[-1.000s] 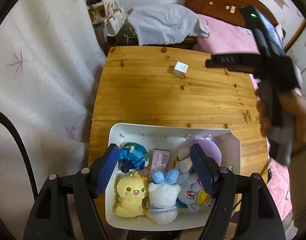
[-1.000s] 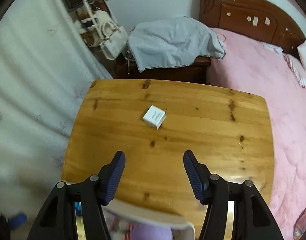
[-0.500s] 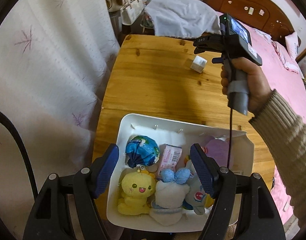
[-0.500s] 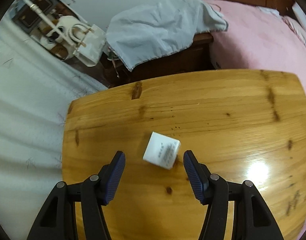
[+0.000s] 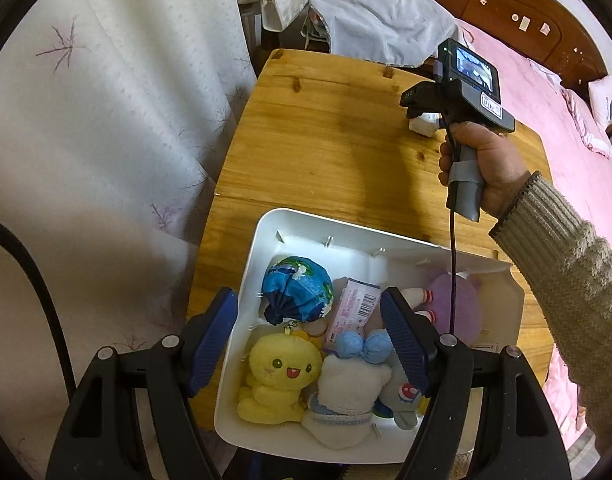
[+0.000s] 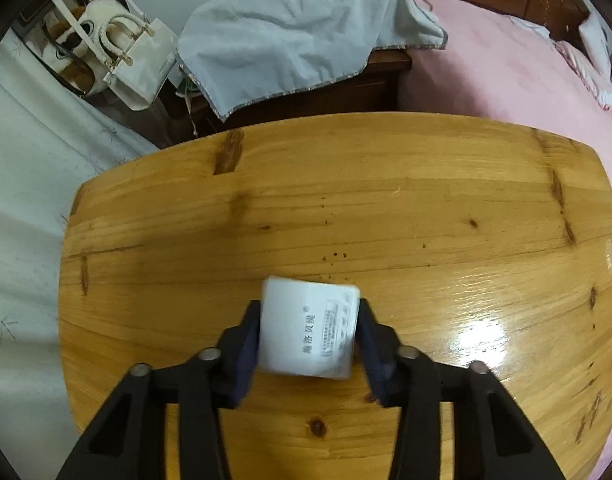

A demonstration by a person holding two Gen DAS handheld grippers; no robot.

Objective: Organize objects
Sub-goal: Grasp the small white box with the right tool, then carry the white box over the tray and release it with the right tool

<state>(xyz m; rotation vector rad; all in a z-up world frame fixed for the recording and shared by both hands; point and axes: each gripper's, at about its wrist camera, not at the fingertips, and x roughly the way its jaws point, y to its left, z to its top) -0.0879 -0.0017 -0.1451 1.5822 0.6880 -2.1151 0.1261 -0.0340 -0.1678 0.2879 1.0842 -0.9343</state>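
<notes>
The right claw (image 6: 309, 330) has just been closing, and its two dark blue pads now press on either side of a small white box (image 6: 309, 326) with printed text on its upper face. The box sits between the pads, slightly blurred, just over the wooden worktop (image 6: 385, 216); whether it rests on the wood or is lifted off it cannot be told. In the left wrist view the same claw (image 5: 419, 114) points down at the far part of the worktop, with only a corner of the white box (image 5: 423, 128) showing beneath it. A hand (image 5: 475, 168) in a ribbed beige sleeve (image 5: 565, 264) grips its handle, and a black cable hangs from the handle down toward the bin.

The left claw (image 5: 309, 340) stands open with nothing pressed between its pads. It hovers over the near left part of a white bin (image 5: 266, 240) that sits at the near edge of the worktop (image 5: 325, 140). Inside the bin lie a yellow plush (image 5: 278, 376), a white plush with a blue bow (image 5: 349, 396), a blue globe-patterned ball (image 5: 298, 288), a pink packet with a barcode (image 5: 353, 308) and a purple plush (image 5: 461, 304).

Beyond the worktop a grey cloth (image 6: 298, 28) drapes over a dark wooden cabinet, a white handbag (image 6: 138, 68) hangs to its left, and a bed with a pink cover (image 6: 505, 80) lies to the right. A pale curtain (image 5: 106, 120) hangs along the worktop's left side.
</notes>
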